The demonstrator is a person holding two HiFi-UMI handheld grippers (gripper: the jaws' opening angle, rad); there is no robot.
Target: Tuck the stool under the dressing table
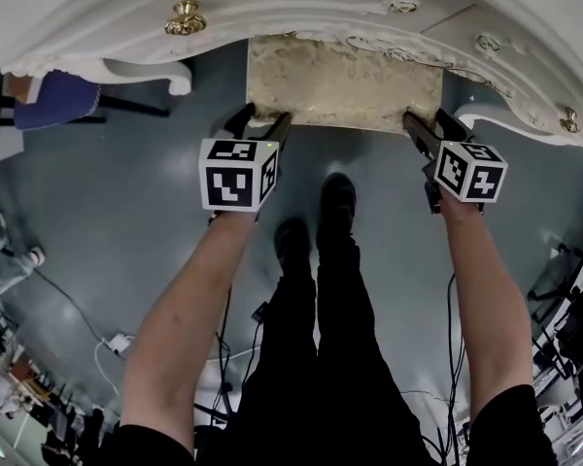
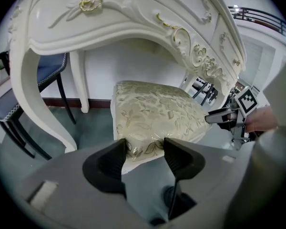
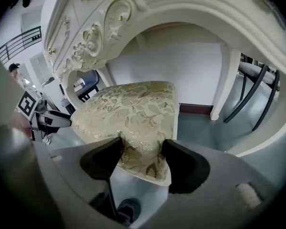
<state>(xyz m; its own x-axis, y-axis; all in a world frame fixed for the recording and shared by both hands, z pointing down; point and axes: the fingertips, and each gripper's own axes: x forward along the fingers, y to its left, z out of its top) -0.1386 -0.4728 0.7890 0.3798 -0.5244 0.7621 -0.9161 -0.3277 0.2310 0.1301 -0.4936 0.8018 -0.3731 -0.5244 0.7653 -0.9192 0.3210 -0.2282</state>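
The head view looks steeply down on the near edge of the stool [image 1: 345,81] under the dressing table [image 1: 272,13], while the views riding the left hand-held gripper [image 2: 144,145] and the right hand-held gripper [image 3: 142,145] sit low and close at its front corners, facing under the table, sharing the seat and glimpsing each other.

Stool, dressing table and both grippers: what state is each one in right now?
Stool: upright on the floor, seat partly under the table's arch, near edge sticking out.
Dressing table: standing, drawer fronts flush and shut.
Left gripper: fingers closed on the stool cushion's near left corner.
Right gripper: fingers closed on the cushion's near right corner.
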